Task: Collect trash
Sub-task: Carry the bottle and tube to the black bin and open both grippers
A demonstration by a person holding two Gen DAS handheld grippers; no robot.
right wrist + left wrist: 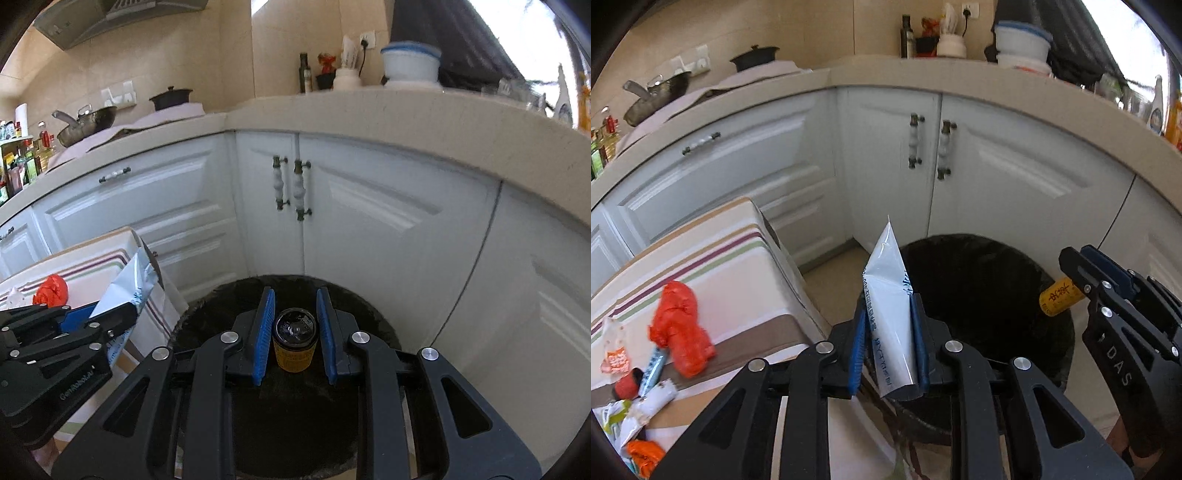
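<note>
My left gripper (888,306) is shut on a white and blue plastic wrapper (890,295) and holds it over the near left rim of a black-lined trash bin (979,280). My right gripper (295,325) is above the bin (207,317), with a small yellow can (294,339) between its blue pads (264,328). There is a thin gap on each side of the can. In the left wrist view the can (1058,297) pokes out of the right gripper (1071,273) over the bin's right side.
A striped cloth-covered table (738,266) on the left holds a crumpled red bag (681,325), a red cap (626,386) and several wrappers (650,402). White cabinet doors (997,166) and a beige counter (923,77) stand behind the bin.
</note>
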